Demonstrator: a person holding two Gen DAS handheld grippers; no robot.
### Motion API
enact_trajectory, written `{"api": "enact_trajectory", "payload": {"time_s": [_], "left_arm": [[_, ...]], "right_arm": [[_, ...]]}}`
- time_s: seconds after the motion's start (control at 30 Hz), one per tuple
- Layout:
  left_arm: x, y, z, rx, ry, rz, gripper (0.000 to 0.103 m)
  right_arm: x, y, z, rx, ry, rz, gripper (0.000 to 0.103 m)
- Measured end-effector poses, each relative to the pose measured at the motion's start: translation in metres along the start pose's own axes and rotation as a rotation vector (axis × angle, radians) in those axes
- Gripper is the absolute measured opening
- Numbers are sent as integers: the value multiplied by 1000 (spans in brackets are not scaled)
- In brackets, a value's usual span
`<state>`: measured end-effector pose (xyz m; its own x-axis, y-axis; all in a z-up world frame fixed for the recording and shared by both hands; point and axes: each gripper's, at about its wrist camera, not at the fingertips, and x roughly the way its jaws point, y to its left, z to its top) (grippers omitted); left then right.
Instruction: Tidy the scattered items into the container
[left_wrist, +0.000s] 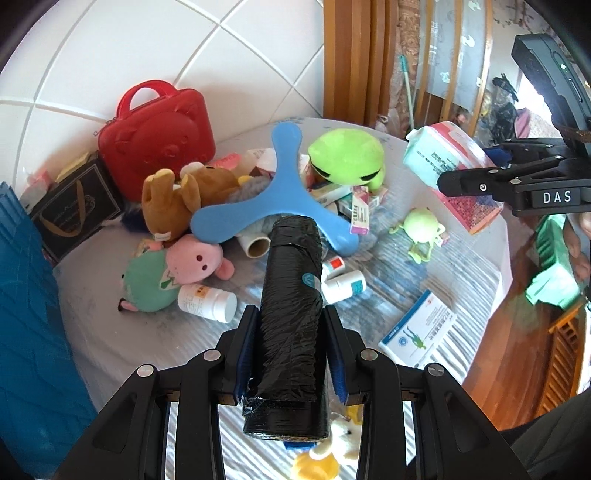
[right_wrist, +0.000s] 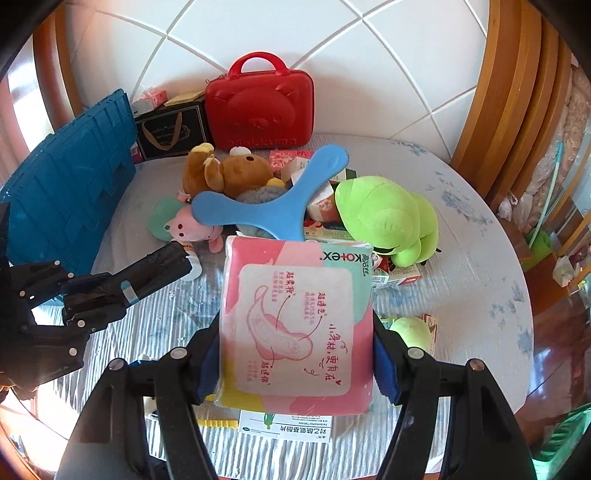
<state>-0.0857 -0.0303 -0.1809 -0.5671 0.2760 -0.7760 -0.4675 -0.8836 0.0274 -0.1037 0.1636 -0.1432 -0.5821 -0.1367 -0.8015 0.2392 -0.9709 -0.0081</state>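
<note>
You have a load in each hand. Your left gripper (left_wrist: 290, 354) is clamped narrow around the black plastic-wrapped roll (left_wrist: 291, 306), gripped across its round body so the long cylinder runs straight out ahead of the fingers; that keeps it from swinging. The film on it is wrinkled and glossy, so it may slip if you ease off.

Your right gripper (right_wrist: 295, 354) has its jaws set fairly wide, pressing on both long edges of the flat pink-and-teal soft pack of pads (right_wrist: 295, 325). It is a squashy, pillowy packet in smooth printed film, so gripping by the sides lets it give a little without folding.

The blue ribbed hard-plastic crate (right_wrist: 66, 192) stands at the table's left edge, beside the black gift bag with gold handles (right_wrist: 170, 129), and I take it for the container, though neither view shows its opening.

The rest of the clutter lies heaped in mid-table on the pale striped cloth (left_wrist: 461, 280): the blue three-armed foam boomerang (left_wrist: 280, 192) resting over the brown plush bear (left_wrist: 184, 195), the lime-green plush frog (right_wrist: 388, 218), the pink plush pig (left_wrist: 199, 262) and a white plastic pill bottle (left_wrist: 207, 302) on its side. The red moulded bear-face case (right_wrist: 258, 107) stands upright against the tiled wall.
</note>
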Motion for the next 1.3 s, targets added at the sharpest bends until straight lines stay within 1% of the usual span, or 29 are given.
{"api": "enact_trajectory", "payload": {"time_s": [0.23,0.53,0.77,1.0,1.3], "left_arm": [[-32,7,13,-15,-68,19,34],[-70,20,18,-49,-153,33,34],[-96,36,13,-72,-197,50,34],[-119,57,7,-93,-241,77,34],[-153,89,-1,-118,-292,145,34]], "right_arm": [[-32,13,14,-20,-48,-4,66],[-61,39,26,-57,-92,-5,66],[-72,63,35,-95,-115,-5,66],[-78,94,48,-142,-140,15,66],[-79,146,70,-196,-185,69,66]]}}
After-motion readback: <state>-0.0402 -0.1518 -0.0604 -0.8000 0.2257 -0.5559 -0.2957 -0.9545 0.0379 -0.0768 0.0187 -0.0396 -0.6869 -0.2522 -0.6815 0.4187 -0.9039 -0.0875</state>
